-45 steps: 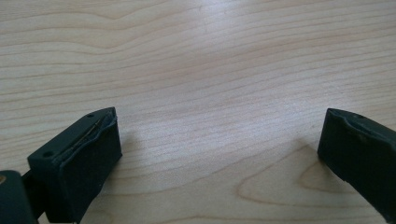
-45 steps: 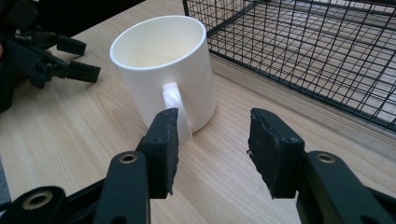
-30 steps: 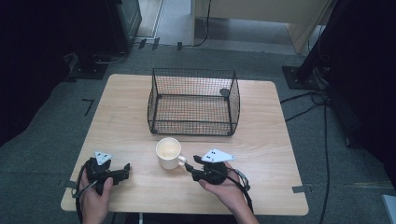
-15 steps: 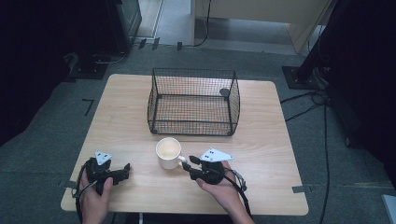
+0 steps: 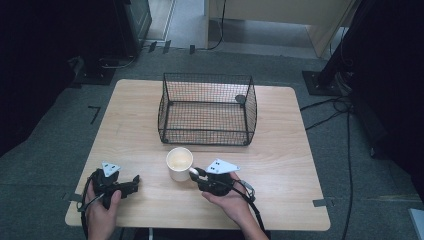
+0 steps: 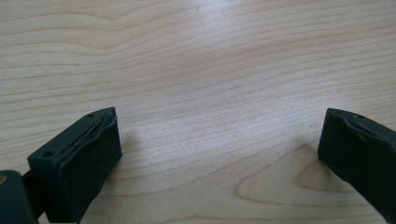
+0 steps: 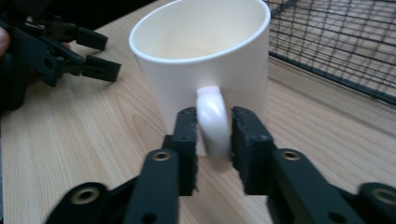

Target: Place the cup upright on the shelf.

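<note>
While left gripper [image 5: 134,183] idles w/ jaws open, right gripper [image 7: 213,140] has just closed jaws on mug [image 7: 205,60] handle — lift into basket [image 5: 207,107] still left, prob.

Glossy mug [image 7: 201,60], matt wooden table [image 5: 280,150]

Overhead camera; two close table-level [image 5: 280,150] cameras

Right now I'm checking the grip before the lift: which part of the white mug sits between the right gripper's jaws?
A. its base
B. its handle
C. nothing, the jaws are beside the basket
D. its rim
B: in the right gripper view the right gripper has its two black jaws against either side of the white mug's handle, with the mug upright on the table.
</note>
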Motion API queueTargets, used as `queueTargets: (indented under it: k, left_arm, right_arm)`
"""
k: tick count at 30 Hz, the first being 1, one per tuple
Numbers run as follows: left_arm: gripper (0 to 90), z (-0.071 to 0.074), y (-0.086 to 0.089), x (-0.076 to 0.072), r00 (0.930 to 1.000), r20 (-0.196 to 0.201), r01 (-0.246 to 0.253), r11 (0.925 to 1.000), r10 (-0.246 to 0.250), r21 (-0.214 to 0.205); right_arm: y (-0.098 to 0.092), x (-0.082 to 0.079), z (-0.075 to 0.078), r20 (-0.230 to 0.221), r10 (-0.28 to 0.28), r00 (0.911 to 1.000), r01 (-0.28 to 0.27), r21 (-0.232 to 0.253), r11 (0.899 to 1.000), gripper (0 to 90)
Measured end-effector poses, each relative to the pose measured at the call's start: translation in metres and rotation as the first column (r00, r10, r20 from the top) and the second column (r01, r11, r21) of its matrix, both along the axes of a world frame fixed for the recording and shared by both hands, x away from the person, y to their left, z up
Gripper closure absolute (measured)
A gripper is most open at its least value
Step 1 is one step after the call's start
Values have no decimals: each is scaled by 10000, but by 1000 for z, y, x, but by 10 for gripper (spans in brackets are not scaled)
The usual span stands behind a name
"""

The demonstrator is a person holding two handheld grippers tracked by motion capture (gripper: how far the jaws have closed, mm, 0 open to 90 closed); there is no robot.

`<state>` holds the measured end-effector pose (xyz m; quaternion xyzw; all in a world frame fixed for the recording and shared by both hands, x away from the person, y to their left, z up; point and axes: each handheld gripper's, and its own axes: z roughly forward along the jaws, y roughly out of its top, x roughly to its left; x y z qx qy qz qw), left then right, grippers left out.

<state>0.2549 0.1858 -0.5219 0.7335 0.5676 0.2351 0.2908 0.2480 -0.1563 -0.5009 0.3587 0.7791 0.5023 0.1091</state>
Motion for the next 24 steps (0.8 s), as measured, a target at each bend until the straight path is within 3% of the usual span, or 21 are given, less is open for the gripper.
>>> queueTargets:
  k: [2, 7, 12, 16, 24]
  left_arm:
    - [0, 0, 0, 0, 10000, -4, 31, 10000, -31, 4]
    - [0, 0, 0, 0, 10000, 0, 48, 10000, -48, 8]
    - [0, 0, 0, 0, 9999, -6, 101, 9999, -101, 26]
    - [0, 0, -1, 0, 9999, -1, 119, 9999, -119, 10]
    - [0, 0, -1, 0, 9999, 8, 119, 9999, -119, 5]
  right_arm:
    - [0, 1, -2, 240, 93, 9997, -89, -170, 9998, 767]
    - [4, 0, -1, 355, -90, 9993, 103, -371, 9993, 773]
    - [11, 1, -5, 123, -388, 9992, 395, -600, 9974, 726]
    - [12, 2, -9, 4, -409, 9992, 408, -662, 9970, 767]
    - [11, 2, -8, 458, -392, 9982, 435, -977, 9943, 802]
